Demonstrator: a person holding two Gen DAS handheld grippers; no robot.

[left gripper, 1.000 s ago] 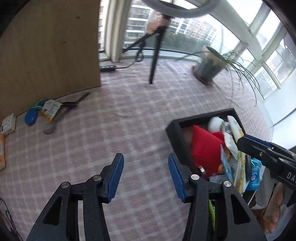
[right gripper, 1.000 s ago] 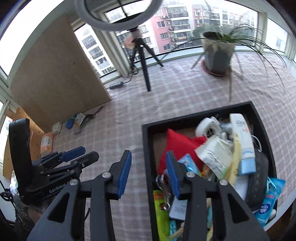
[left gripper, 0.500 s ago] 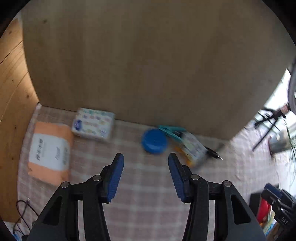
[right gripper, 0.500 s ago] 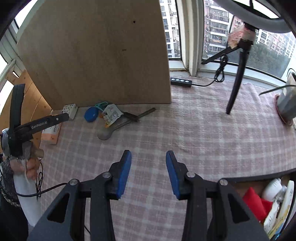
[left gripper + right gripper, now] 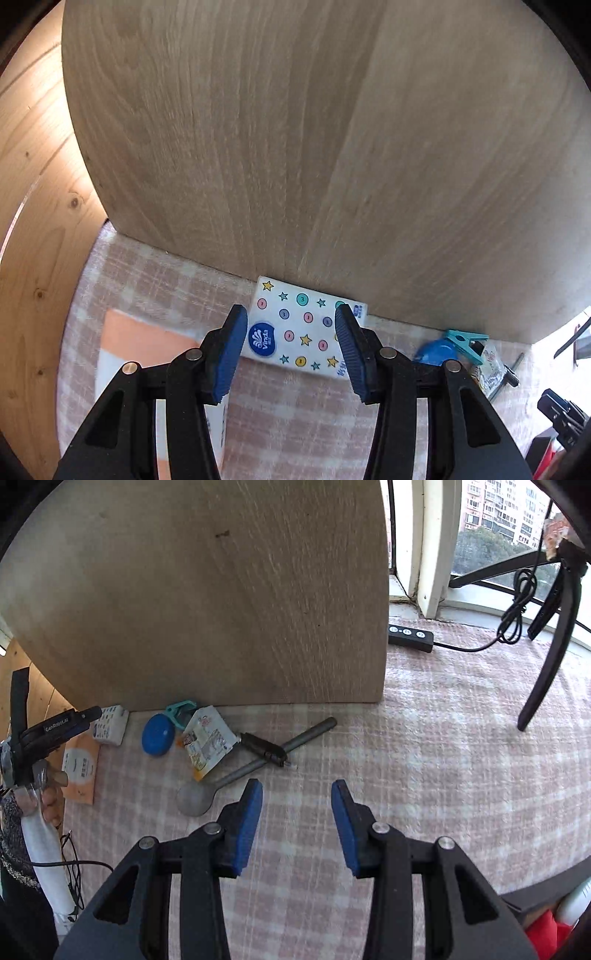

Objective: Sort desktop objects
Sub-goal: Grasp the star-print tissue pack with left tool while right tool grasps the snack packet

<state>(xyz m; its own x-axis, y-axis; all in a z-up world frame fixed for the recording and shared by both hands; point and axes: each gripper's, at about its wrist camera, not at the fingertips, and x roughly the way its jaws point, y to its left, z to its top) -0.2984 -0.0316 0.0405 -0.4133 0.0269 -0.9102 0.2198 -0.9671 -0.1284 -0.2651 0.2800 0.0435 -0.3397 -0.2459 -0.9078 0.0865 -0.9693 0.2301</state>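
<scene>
While the left gripper (image 5: 290, 349) hung with its jaws released and wide apart, the left wrist view showed the tissue pack (image 5: 304, 328) lying flat on the checked cloth of the bench (image 5: 295, 424), directly ahead between the two blue pads. The far edge of the pack touched the foot of the wooden board (image 5: 314, 147). An orange packet (image 5: 147, 339) lay just beside it on the left, partly under the left finger, and a blue round lid (image 5: 436, 350) with a teal clip (image 5: 467, 341) lay to the right.

From the right wrist view, the right gripper (image 5: 295, 825) was also released and held nothing, over bare cloth. Ahead of it lay a grey spoon (image 5: 240, 771), a black pen (image 5: 264, 749) across its handle, and a small printed sachet (image 5: 207, 738). The left gripper (image 5: 55, 725) appeared at the far left, near the tissue pack (image 5: 109, 725).

I judged that the step in hand was the grasp of the tissue pack. To do it well, the jaws should come down level, one pad on each short side, and should not push the pack against the board or catch the orange packet. The pack was soft, so a gentle squeeze should be enough.
</scene>
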